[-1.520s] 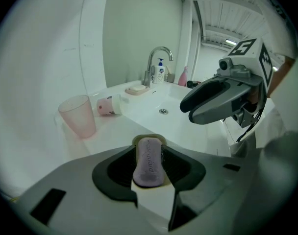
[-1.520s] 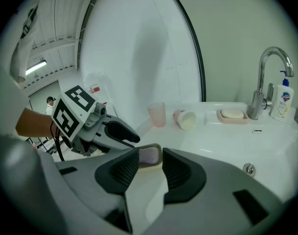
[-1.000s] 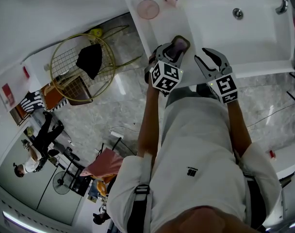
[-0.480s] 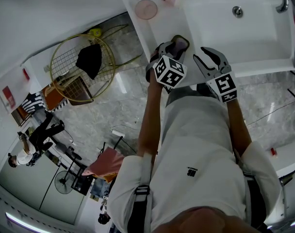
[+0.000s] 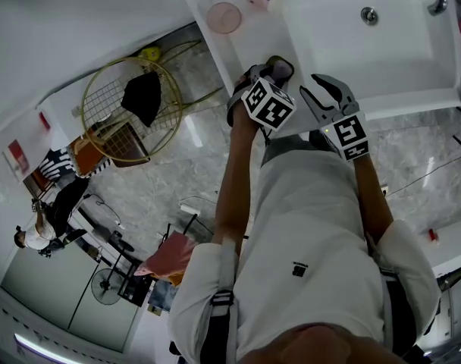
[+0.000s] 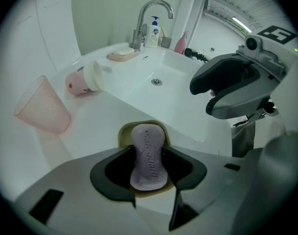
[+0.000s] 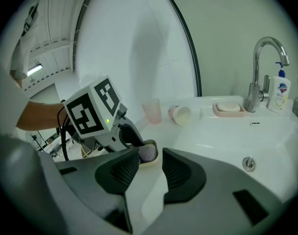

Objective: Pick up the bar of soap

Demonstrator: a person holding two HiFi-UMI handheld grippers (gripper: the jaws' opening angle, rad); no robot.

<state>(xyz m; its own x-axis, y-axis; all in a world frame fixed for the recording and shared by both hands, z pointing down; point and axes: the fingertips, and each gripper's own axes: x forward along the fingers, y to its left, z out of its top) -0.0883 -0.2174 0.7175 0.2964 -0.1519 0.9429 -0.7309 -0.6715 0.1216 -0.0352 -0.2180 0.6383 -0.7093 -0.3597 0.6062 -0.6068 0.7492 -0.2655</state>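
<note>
A purple bar of soap point(image 6: 148, 155) lies in a beige dish point(image 6: 139, 127) on the white counter at the basin's near left corner. My left gripper point(image 6: 149, 166) reaches down over the dish, its black pads point(image 6: 114, 173) pressed against both sides of the bar, which still rests in the dish. In the head view the bar of soap point(image 5: 279, 67) peeks out beyond the left gripper point(image 5: 262, 78). My right gripper point(image 5: 325, 91) hovers just to the right over the basin's front rim, open and empty. The right gripper view shows its jaws apart point(image 7: 150, 166), with the soap point(image 7: 148, 153) beyond them.
A pink cup point(image 6: 41, 104) and a tipped white cup point(image 6: 87, 77) sit on the counter to the left. Across the basin point(image 6: 188, 89) are a faucet point(image 6: 149, 13), a second dish with pale soap point(image 6: 122, 54) and a pump bottle point(image 6: 153, 31). A gold wire basket point(image 5: 136, 101) stands on the floor.
My left gripper has rolled and settled lower over the soap dish, its marker cube turning to face up. The right gripper has barely shifted.
</note>
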